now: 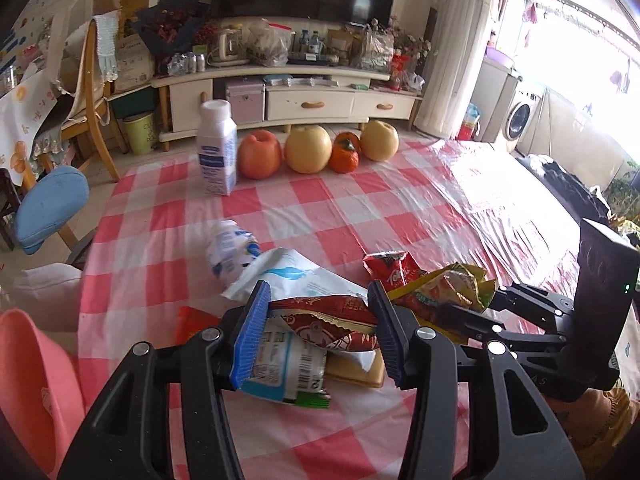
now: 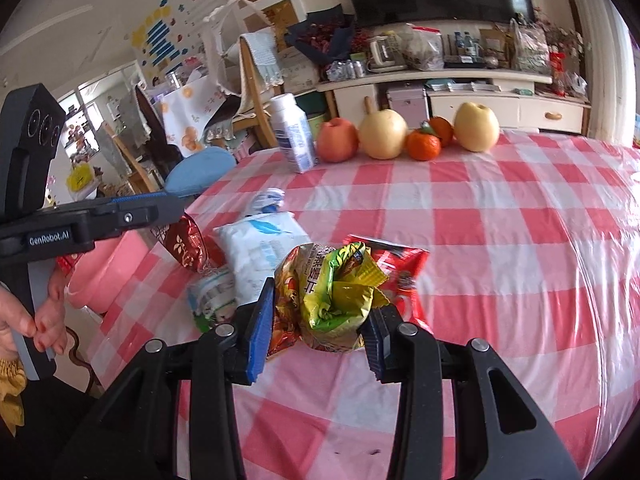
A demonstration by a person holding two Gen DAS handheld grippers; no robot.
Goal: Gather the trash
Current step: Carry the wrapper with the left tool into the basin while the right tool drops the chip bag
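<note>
In the left wrist view my left gripper point(image 1: 320, 322) is shut on a dark red snack wrapper point(image 1: 332, 316), held just above the checked tablecloth point(image 1: 360, 208). Under it lie a white-green wrapper point(image 1: 284, 372) and a white pouch point(image 1: 292, 274). A crushed white-blue bottle point(image 1: 230, 250) and a red packet point(image 1: 386, 264) lie further back. My right gripper point(image 2: 320, 322) is shut on a crumpled yellow-green snack bag point(image 2: 336, 296). It also appears at the right of the left wrist view as the right gripper point(image 1: 460, 302). The left gripper point(image 2: 176, 208) hangs its red wrapper point(image 2: 186, 248) near a pink bin point(image 2: 104, 276).
An upright white milk bottle point(image 1: 218, 148), an apple point(image 1: 259, 154), two pears and oranges stand along the table's far edge. The pink bin point(image 1: 28, 380) sits beside the table's left edge. A hand point(image 2: 44, 320) holds the left gripper's handle. Chairs and a TV cabinet stand beyond.
</note>
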